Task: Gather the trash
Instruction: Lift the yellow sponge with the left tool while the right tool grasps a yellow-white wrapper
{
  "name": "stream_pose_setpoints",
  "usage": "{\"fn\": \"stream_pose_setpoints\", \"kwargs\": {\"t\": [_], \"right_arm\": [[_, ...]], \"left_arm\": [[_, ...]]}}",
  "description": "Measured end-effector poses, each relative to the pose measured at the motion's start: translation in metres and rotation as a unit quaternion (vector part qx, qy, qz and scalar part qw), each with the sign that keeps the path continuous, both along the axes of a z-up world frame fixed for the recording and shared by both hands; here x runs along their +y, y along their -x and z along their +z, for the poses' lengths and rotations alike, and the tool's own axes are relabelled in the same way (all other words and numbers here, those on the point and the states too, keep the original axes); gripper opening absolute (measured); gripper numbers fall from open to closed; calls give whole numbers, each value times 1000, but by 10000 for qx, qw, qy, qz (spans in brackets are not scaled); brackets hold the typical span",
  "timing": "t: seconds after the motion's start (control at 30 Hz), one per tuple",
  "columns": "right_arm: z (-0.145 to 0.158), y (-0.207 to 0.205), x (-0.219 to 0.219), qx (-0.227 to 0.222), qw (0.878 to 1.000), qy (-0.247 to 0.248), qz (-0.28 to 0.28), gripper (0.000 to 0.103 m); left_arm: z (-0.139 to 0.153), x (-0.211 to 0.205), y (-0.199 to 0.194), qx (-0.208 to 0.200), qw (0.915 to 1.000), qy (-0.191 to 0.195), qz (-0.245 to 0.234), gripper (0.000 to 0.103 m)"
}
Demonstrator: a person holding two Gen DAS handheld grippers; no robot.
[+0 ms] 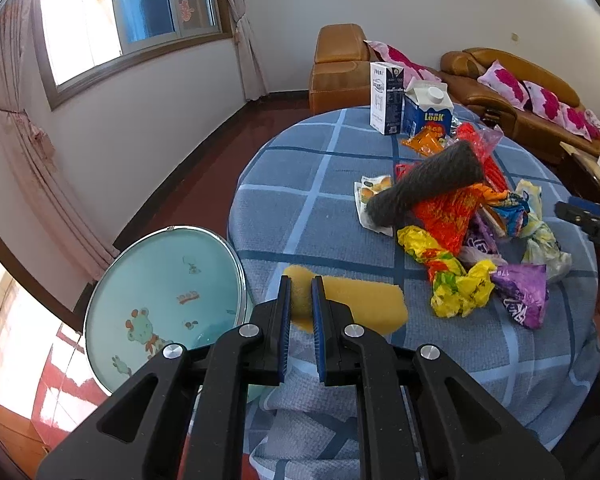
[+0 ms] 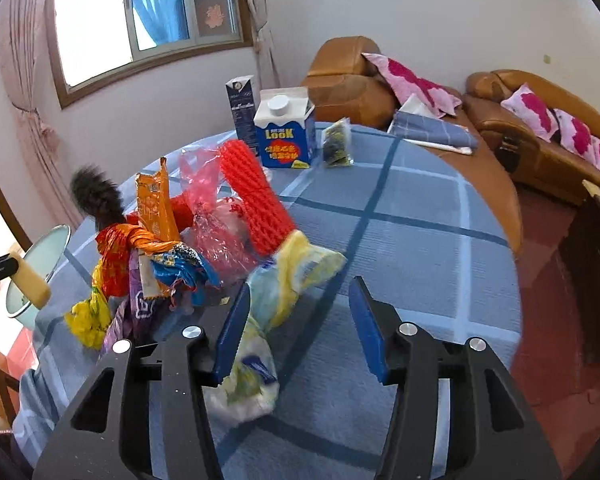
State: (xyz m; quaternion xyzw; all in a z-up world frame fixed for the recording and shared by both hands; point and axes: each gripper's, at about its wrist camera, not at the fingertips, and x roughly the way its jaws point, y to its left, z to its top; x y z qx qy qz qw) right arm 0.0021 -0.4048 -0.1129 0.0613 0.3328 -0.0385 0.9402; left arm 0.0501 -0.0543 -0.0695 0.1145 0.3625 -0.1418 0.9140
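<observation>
Both tools look alike. The left gripper (image 1: 301,312) and right gripper (image 2: 300,334) have matte black, speckled plastic linkage arms with slot cutouts, round silver pivot screws, and flat black fingers faced with ribbed blue pads (image 2: 228,334).

Left wrist view: looks forward along the left gripper (image 1: 300,292) from low over the near-left edge of the round table (image 1: 300,216), facing across the cloth toward the far edge and the sofa (image 1: 500,92); the basin (image 1: 160,292) lies close at the left. Right wrist view: looks along the right gripper (image 2: 300,320) from the near edge, close above the table (image 2: 420,240), facing the same far wall and window (image 2: 160,8). Shared by both: the wrapper pile (image 1: 460,232) (image 2: 160,248), the Look carton (image 1: 428,112) (image 2: 284,136) and the sofa (image 2: 500,120).
</observation>
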Motion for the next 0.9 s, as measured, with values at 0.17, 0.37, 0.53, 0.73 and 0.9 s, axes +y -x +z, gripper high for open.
{"fn": "stream_pose_setpoints", "kwargs": {"t": [0.17, 0.37, 0.53, 0.73, 0.9], "right_arm": [[-7, 17, 24, 200, 9988, -226, 386, 69], [-32, 15, 34, 671, 9944, 701, 428, 68], [-17, 17, -17, 454, 9871, 1416, -589, 68], [-6, 29, -43, 107, 9959, 362, -825, 65], [-23, 15, -48, 226, 9928, -178, -1162, 54]], "left_arm": [[-3, 3, -1, 50, 10000, 5, 17, 10], [0, 9, -3, 12, 10000, 16, 71, 10], [-5, 8, -5, 64, 9999, 5, 101, 10], [2, 11, -3, -39, 9999, 37, 139, 10], [0, 16, -3, 1, 9998, 54, 177, 10]]}}
